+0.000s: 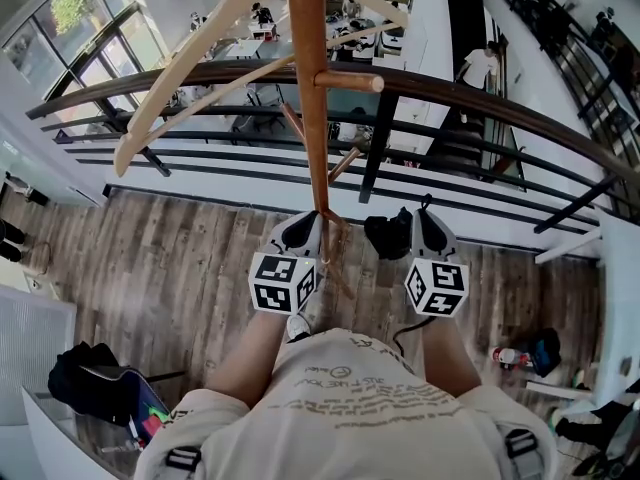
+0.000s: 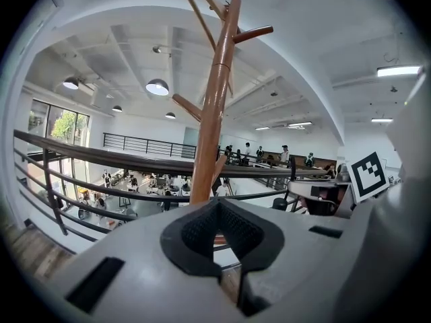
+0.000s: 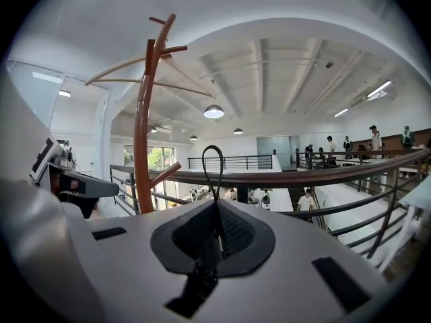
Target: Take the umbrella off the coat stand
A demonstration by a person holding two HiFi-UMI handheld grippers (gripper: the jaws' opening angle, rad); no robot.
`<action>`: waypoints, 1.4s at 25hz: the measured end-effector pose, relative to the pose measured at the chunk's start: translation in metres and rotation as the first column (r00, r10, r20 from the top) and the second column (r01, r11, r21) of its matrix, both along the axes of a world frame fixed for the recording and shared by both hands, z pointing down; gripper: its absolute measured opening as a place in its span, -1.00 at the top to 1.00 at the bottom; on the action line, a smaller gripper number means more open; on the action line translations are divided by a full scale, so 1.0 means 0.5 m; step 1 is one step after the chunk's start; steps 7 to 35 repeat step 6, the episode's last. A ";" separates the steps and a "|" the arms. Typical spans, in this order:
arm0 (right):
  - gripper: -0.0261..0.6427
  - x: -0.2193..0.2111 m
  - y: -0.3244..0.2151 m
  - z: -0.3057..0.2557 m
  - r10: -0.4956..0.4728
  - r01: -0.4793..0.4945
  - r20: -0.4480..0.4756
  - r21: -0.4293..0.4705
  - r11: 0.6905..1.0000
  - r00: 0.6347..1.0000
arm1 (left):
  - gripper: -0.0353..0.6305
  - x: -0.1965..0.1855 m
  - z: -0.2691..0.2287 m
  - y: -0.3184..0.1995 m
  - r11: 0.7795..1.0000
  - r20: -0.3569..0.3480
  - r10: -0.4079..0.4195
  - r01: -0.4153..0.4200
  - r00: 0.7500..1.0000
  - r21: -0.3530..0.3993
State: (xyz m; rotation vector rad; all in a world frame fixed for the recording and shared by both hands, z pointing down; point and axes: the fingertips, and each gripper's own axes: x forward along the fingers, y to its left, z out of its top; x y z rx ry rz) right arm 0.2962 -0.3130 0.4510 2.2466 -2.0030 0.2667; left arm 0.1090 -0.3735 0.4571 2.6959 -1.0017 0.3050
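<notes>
The wooden coat stand [image 1: 312,88] rises in the middle of the head view, its pole running down between my two grippers. My right gripper [image 1: 428,230] is shut on the thin black strap loop [image 3: 214,163] of the umbrella. The loop sticks up past the closed jaws in the right gripper view. The umbrella's black folded body [image 1: 388,236] hangs just left of that gripper, off the stand's pegs. My left gripper [image 1: 303,232] sits close against the pole's left side. Its jaws are shut with nothing seen held [image 2: 217,206], and the pole [image 2: 212,126] stands right behind them.
A dark curved railing [image 1: 480,103] runs across just beyond the stand, with an open drop to a lower floor behind it. Long pale branches [image 1: 190,78] and a short peg [image 1: 350,81] jut from the pole. A black bag [image 1: 95,383] lies at lower left, a bottle [image 1: 508,356] at right.
</notes>
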 end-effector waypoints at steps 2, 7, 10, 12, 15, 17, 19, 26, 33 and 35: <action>0.90 -0.001 -0.002 -0.001 -0.007 0.007 0.009 0.000 1.000 1.000 | 0.88 0.001 0.002 -0.002 1.000 0.000 0.001 -0.001 1.000 -0.002; 0.90 -0.004 -0.006 -0.007 -0.030 0.030 0.007 0.016 0.999 1.000 | 0.88 0.005 0.007 -0.001 1.000 0.004 0.006 -0.006 1.000 -0.003; 0.90 -0.004 -0.006 -0.007 -0.030 0.030 0.007 0.016 0.999 1.000 | 0.88 0.005 0.007 -0.001 1.000 0.004 0.006 -0.006 1.000 -0.003; 0.90 -0.004 -0.006 -0.007 -0.030 0.030 0.007 0.016 0.999 1.000 | 0.88 0.005 0.007 -0.001 1.000 0.004 0.006 -0.006 1.000 -0.003; 0.90 -0.004 -0.006 -0.007 -0.030 0.030 0.007 0.016 0.999 1.000 | 0.88 0.005 0.007 -0.001 1.000 0.004 0.006 -0.006 1.000 -0.003; 0.90 -0.004 -0.006 -0.007 -0.030 0.030 0.007 0.016 0.999 1.000 | 0.88 0.005 0.007 -0.001 1.000 0.004 0.006 -0.006 1.000 -0.003; 0.90 -0.004 -0.006 -0.007 -0.030 0.030 0.007 0.016 0.999 1.000 | 0.88 0.005 0.007 -0.001 1.000 0.004 0.006 -0.006 1.000 -0.003; 0.90 -0.004 -0.006 -0.007 -0.030 0.030 0.007 0.016 0.999 1.000 | 0.88 0.005 0.007 -0.001 1.000 0.004 0.006 -0.006 1.000 -0.003; 0.90 -0.004 -0.006 -0.007 -0.030 0.030 0.007 0.016 0.999 1.000 | 0.88 0.005 0.007 -0.001 1.000 0.004 0.006 -0.006 1.000 -0.003; 0.90 -0.004 -0.006 -0.007 -0.030 0.030 0.007 0.016 0.999 1.000 | 0.88 0.005 0.007 -0.001 1.000 0.004 0.006 -0.006 1.000 -0.003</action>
